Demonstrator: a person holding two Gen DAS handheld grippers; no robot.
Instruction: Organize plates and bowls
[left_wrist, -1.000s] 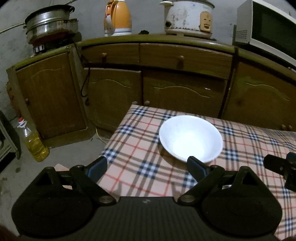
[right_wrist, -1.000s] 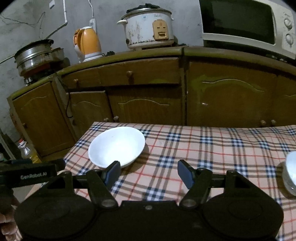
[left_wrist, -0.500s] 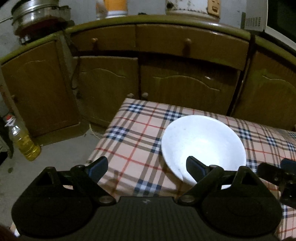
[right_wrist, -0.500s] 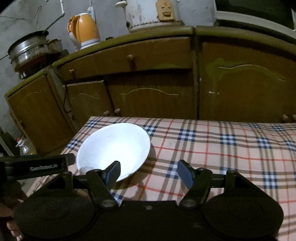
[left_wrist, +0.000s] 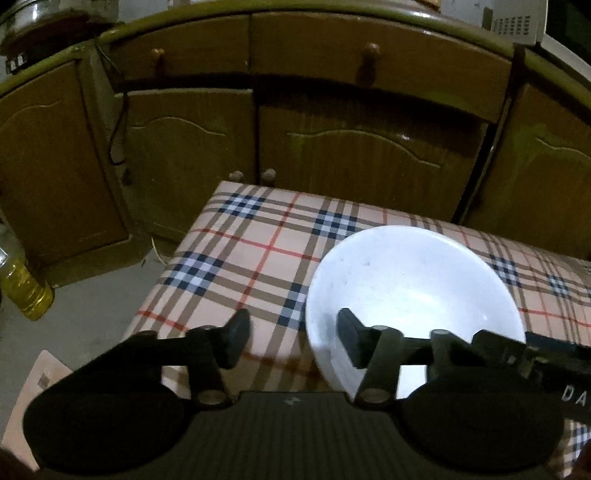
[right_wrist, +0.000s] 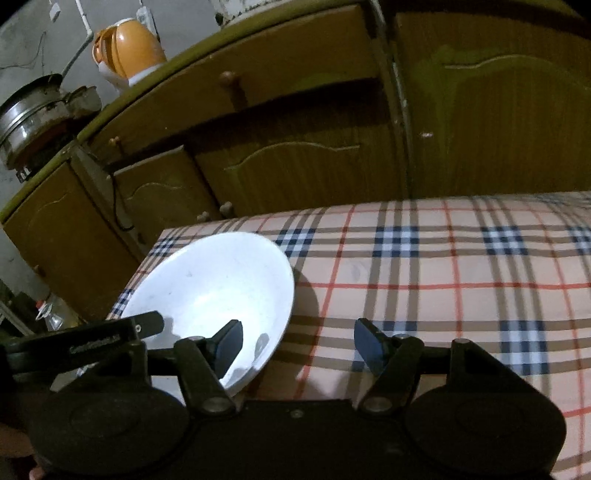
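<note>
A white bowl (left_wrist: 413, 288) (right_wrist: 210, 284) stands near the left corner of the plaid-covered table (left_wrist: 255, 254) (right_wrist: 443, 280). My left gripper (left_wrist: 293, 339) straddles the bowl's left rim, one finger inside and one outside. Its jaws are closing, and a gap still shows on both sides of the rim. My right gripper (right_wrist: 299, 343) stands open across the bowl's right rim, its left finger inside the bowl and its right finger over the cloth. Each gripper also shows at the edge of the other's view.
Brown wooden cabinets (left_wrist: 332, 147) run close behind the table. On the counter stand an orange kettle (right_wrist: 129, 51) and a steel pot (right_wrist: 37, 110). A bottle of yellow oil (left_wrist: 22, 288) stands on the floor to the left. The table's left edge drops off beside the bowl.
Both grippers have come forward and down to the bowl, which now looms larger. The left jaws have narrowed a good deal. The right jaws keep the same width.
</note>
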